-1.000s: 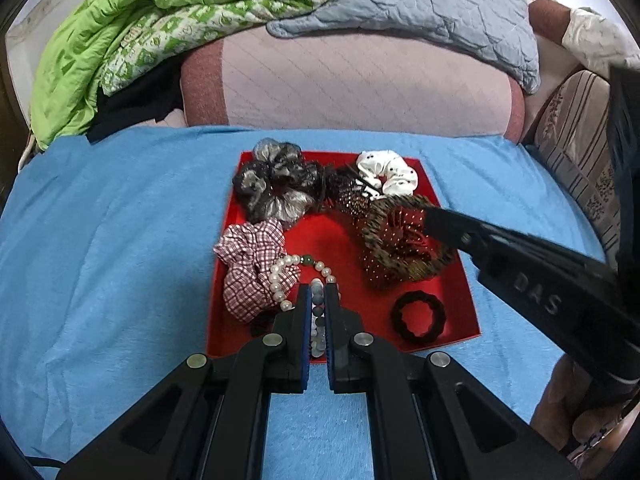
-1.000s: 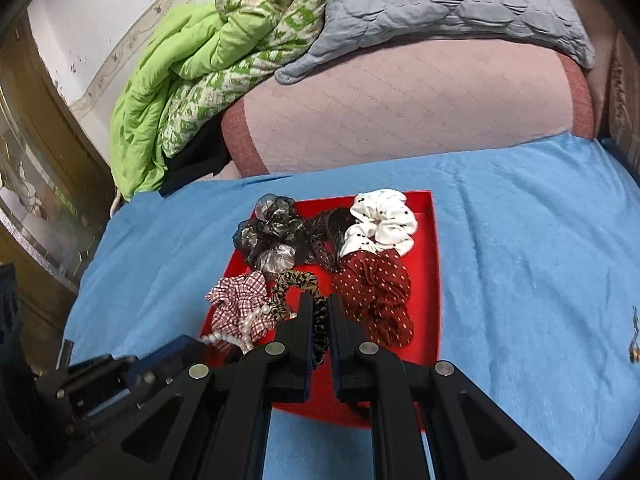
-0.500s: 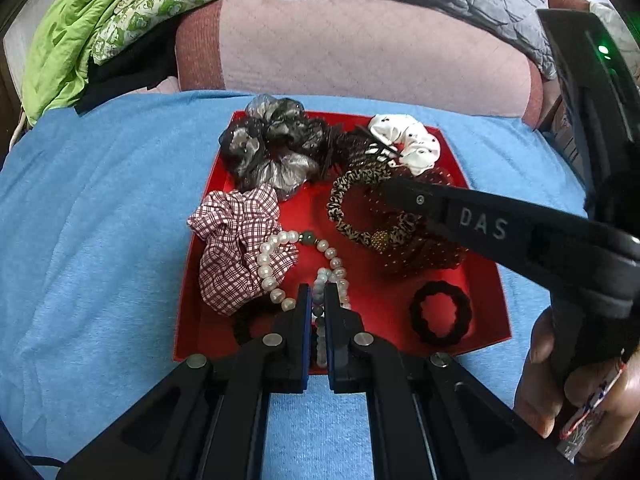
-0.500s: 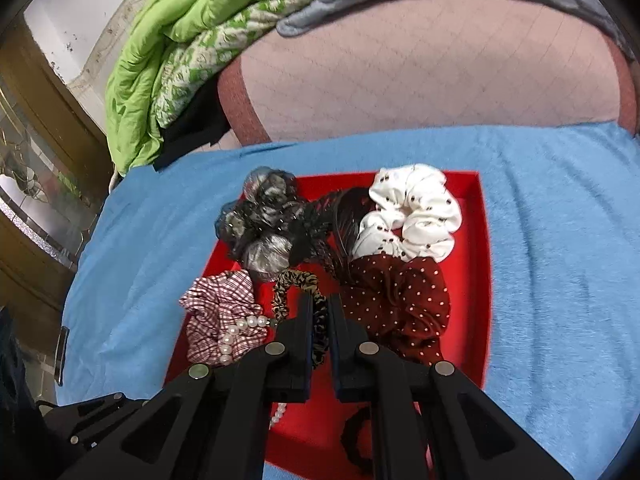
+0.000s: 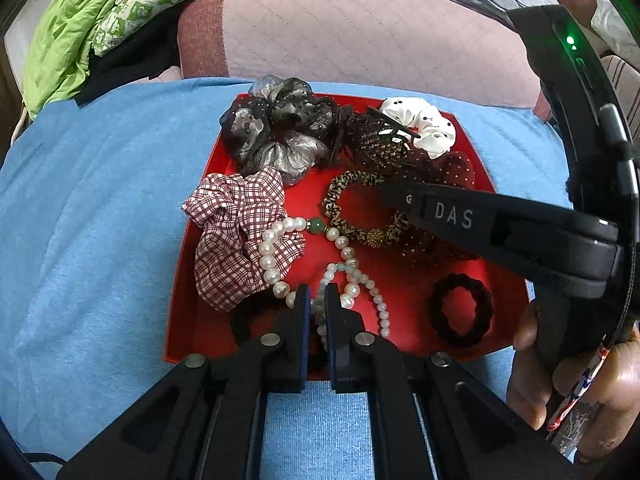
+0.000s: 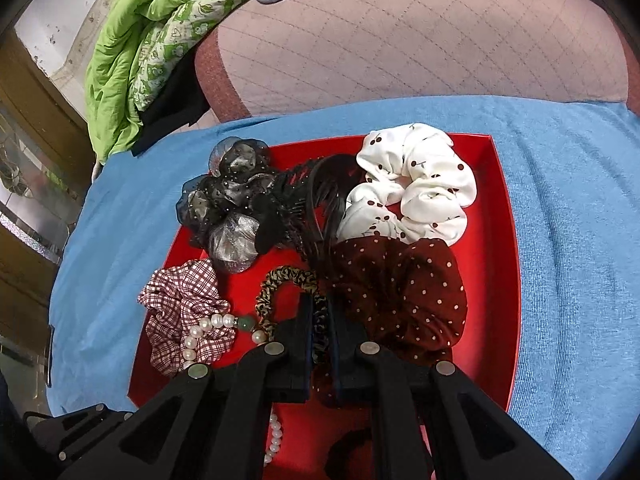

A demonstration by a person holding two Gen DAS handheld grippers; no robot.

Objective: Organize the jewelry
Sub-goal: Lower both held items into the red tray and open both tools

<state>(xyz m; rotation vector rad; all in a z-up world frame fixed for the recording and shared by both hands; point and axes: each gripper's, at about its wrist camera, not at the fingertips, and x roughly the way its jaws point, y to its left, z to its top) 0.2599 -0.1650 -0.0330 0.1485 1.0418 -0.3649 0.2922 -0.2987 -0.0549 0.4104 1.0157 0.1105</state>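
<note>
Both grippers are now lower and closer over the red tray (image 5: pixel 182 280) than a second ago. The left gripper (image 5: pixel 316 300) has just been opening a little; its fingers stand narrow, with beads of the pearl necklace (image 5: pixel 272 264) between them, near the tray's front edge. The right gripper (image 6: pixel 320 312) keeps its fingers nearly closed on the leopard hair tie (image 6: pixel 280 280) in the tray's middle. I think both pieces are being put down in the tray. The right gripper's side reads "DAS".
</note>
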